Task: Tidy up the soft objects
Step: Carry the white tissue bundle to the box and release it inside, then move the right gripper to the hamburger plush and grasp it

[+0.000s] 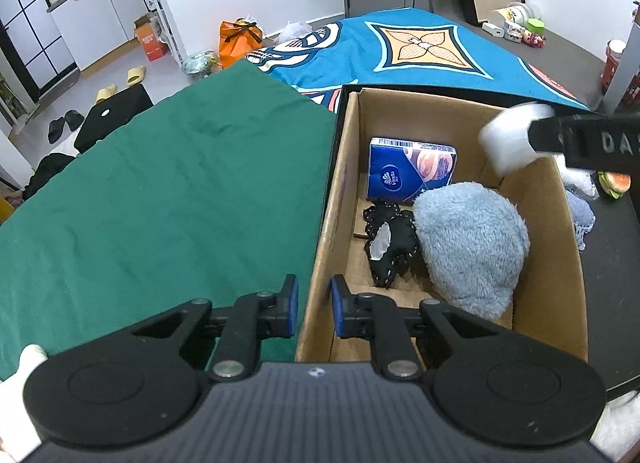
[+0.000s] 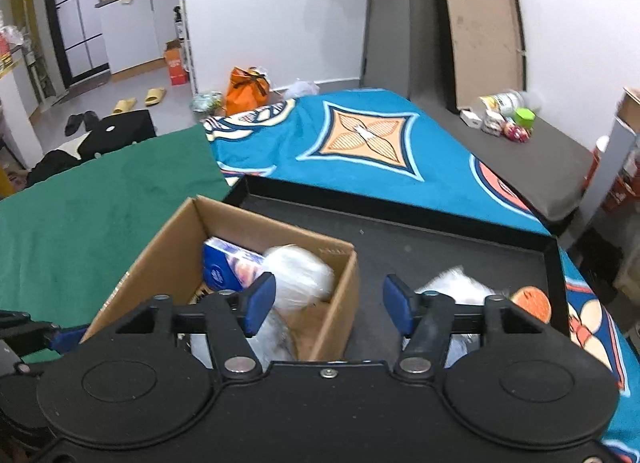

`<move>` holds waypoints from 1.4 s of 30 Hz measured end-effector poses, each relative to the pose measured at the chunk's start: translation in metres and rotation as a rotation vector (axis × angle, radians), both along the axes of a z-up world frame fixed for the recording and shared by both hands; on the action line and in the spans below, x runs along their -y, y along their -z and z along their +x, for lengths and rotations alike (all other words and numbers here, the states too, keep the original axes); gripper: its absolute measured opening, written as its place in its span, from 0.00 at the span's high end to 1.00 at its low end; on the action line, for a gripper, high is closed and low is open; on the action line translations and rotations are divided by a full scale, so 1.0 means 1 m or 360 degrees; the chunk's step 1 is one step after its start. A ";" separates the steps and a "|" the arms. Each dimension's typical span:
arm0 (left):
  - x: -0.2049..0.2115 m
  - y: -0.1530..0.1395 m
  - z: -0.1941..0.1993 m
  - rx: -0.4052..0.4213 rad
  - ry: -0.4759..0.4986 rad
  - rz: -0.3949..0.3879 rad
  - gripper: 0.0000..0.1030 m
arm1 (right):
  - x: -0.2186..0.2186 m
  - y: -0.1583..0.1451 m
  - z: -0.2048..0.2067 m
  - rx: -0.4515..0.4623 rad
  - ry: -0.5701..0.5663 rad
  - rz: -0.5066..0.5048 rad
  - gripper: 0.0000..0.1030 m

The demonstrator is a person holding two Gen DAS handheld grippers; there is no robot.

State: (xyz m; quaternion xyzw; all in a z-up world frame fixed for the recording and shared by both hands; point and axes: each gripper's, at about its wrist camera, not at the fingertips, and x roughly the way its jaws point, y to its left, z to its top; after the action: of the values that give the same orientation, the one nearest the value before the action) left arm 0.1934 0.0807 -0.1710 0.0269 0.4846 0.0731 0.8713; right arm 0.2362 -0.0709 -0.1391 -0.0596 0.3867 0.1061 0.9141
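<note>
brown cardboard box (image 1: 556,263) here, and inside it a blue tissue pack (image 1: 408,173), a fluffy pale blue-grey plush (image 1: 468,247) and a black studded piece (image 1: 390,251). plain green cloth (image 1: 160,191) alongside, then a teal blanket (image 1: 420,47) with an orange diamond motif.

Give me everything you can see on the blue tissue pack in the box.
The blue tissue pack is a soft rectangular pack in glossy blue plastic wrap with a white logo, a barcode strip along its top edge and a printed picture. It sits unopened as far as visible, tilted against the far wall of the cardboard box. The fluffy light-blue plush overlaps its lower right corner.
</note>
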 end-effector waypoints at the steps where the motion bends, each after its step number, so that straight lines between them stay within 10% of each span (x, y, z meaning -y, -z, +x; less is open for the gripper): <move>1: 0.000 0.000 0.000 0.0001 0.0001 0.0001 0.84 | 0.003 0.001 -0.001 -0.0011 0.0011 0.0003 0.42; 24: 0.011 -0.005 -0.005 -0.0014 0.0022 0.0153 0.79 | 0.061 0.004 -0.014 -0.0019 0.0108 0.0088 0.38; 42: 0.032 -0.020 -0.005 0.0001 0.0049 0.0334 0.31 | 0.130 0.018 -0.007 -0.0007 0.0227 0.0223 0.26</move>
State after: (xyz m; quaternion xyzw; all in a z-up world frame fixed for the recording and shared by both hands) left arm 0.1884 0.0486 -0.1508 0.1253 0.4735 0.1099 0.8649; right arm 0.2296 -0.2011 -0.1570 0.0325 0.3836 0.0678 0.9204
